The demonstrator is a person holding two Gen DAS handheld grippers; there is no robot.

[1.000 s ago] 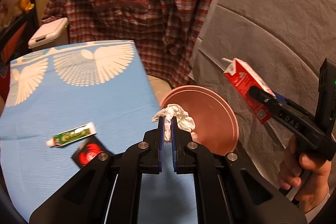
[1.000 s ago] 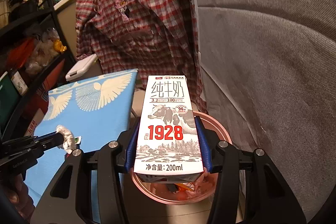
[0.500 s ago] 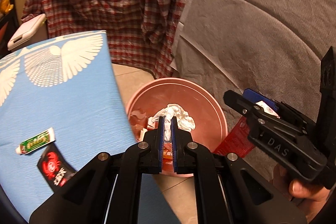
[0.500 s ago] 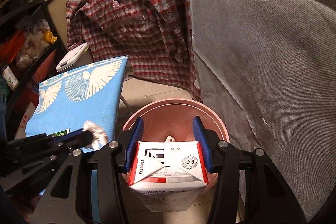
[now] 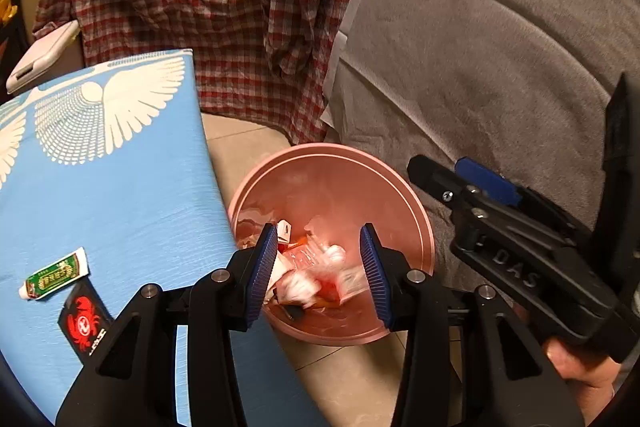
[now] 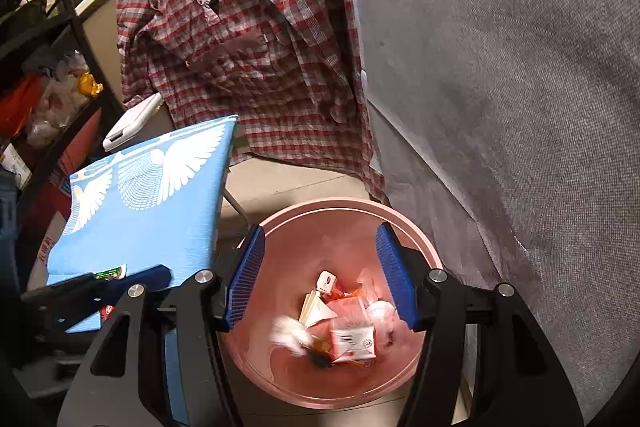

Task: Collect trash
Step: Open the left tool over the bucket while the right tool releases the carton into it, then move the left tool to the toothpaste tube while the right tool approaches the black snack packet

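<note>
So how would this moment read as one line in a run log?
left tongs: opening, empty | right tongs: opening, empty | carton, tissue: in bin | tube, sachet: on table

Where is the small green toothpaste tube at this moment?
In the left wrist view, the small green toothpaste tube lies at the left on the blue folding table, just above the black crab-printed packet.

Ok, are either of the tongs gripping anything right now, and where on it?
Nothing is held. Both left tongs and right tongs are opening with nothing between the pads, above the pink bin, where the milk carton and tissue lie.
</note>
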